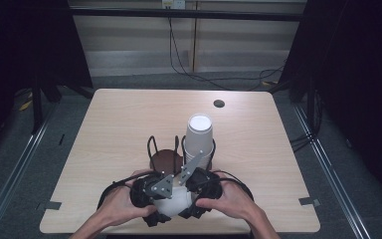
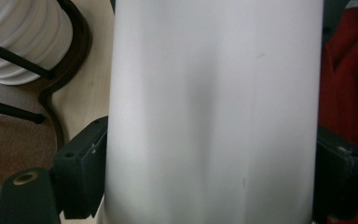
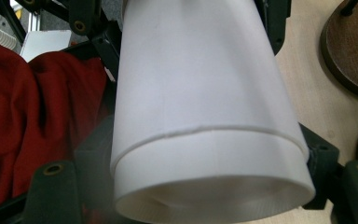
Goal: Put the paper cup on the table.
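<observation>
In the high view both hands are holding the left gripper [image 1: 165, 195] and right gripper [image 1: 195, 185] around white cups [image 1: 171, 199] at the surface's [image 1: 119, 119] near edge, while each gripper view is showing fingers gripping the cups.

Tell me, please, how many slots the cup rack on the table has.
2. The left slot is empty, its brown base showing; the right slot holds a cup stack. Both stand just beyond the cup held at the near edge.

Overhead view – 2 close-ups, shared cup [image 1: 171, 199]
</observation>
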Tool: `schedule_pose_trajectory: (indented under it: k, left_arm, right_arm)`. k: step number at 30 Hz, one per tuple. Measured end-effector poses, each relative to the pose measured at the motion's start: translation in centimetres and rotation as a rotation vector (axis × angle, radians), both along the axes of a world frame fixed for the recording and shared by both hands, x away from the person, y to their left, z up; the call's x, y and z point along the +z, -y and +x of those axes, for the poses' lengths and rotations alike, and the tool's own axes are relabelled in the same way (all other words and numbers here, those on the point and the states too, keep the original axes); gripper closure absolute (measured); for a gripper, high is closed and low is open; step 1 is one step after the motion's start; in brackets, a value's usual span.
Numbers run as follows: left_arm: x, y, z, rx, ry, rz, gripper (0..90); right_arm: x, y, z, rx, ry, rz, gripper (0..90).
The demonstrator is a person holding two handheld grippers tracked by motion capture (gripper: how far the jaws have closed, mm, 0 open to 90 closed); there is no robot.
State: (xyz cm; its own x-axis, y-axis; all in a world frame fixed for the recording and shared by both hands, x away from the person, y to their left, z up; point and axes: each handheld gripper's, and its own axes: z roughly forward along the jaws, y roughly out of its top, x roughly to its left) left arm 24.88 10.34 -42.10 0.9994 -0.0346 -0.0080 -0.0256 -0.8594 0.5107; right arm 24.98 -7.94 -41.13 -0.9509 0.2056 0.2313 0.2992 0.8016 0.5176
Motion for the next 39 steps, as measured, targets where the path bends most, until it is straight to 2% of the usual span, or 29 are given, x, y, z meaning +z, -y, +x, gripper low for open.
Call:
schedule_pose_trajectory:
  k: [5, 7, 13, 15, 16, 17, 26, 28, 31, 34, 38, 39]
  left_arm:
    - [0.2, -0.3, 0.2, 0.006, -0.017, -0.028, 14.3]
    - [0.4, -0.5, 0.3, 0.010, -0.009, -0.041, 14.3]
    - [0.8, -0.9, 0.4, 0.017, -0.015, -0.101, 14.2]
    - [1.0, -1.0, 0.5, 0.014, -0.026, -0.092, 14.1]
    - [0.9, -1.0, 0.5, 0.025, -0.029, -0.110, 14.1]
    - [1.0, -1.0, 0.5, 0.024, -0.029, -0.108, 14.0]
    - [1.6, -1.8, 0.7, 0.025, -0.041, -0.188, 15.0]
    - [1.7, -1.9, 0.7, 0.027, -0.033, -0.217, 15.3]
    - [2.2, -2.3, 0.6, 0.038, -0.021, -0.285, 15.9]
    - [2.7, -2.8, 0.7, 0.047, -0.018, -0.321, 15.8]
    - [2.9, -3.4, 0.7, 0.077, -0.027, -0.386, 15.9]
    - [3.0, -3.7, 0.6, 0.097, -0.027, -0.395, 15.9]
  right_arm:
    - [0.0, 0.0, 0.0, 0.002, 0.001, 0.005, 25.6]
    - [0.0, 0.1, 0.0, -0.004, 0.004, 0.010, 25.7]
    - [0.3, 0.4, 0.1, -0.004, 0.008, 0.039, 25.7]
    - [0.3, 0.5, 0.1, -0.005, 0.012, 0.041, 25.8]
    - [0.3, 0.5, 0.2, -0.003, 0.009, 0.043, 25.8]
    - [0.4, 0.5, 0.1, -0.002, 0.009, 0.045, 25.8]
    - [0.4, 0.7, 0.1, -0.006, 0.013, 0.056, 25.9]
    - [0.5, 0.7, 0.1, -0.007, 0.012, 0.059, 25.9]
    - [0.4, 0.9, 0.2, -0.009, 0.017, 0.056, 25.9]
    - [0.2, 1.0, 0.2, -0.012, 0.013, 0.052, 25.9]
    - [0.3, 1.5, 0.2, -0.035, 0.005, 0.055, 25.8]
    - [0.3, 1.7, 0.3, -0.035, 0.008, 0.061, 25.8]
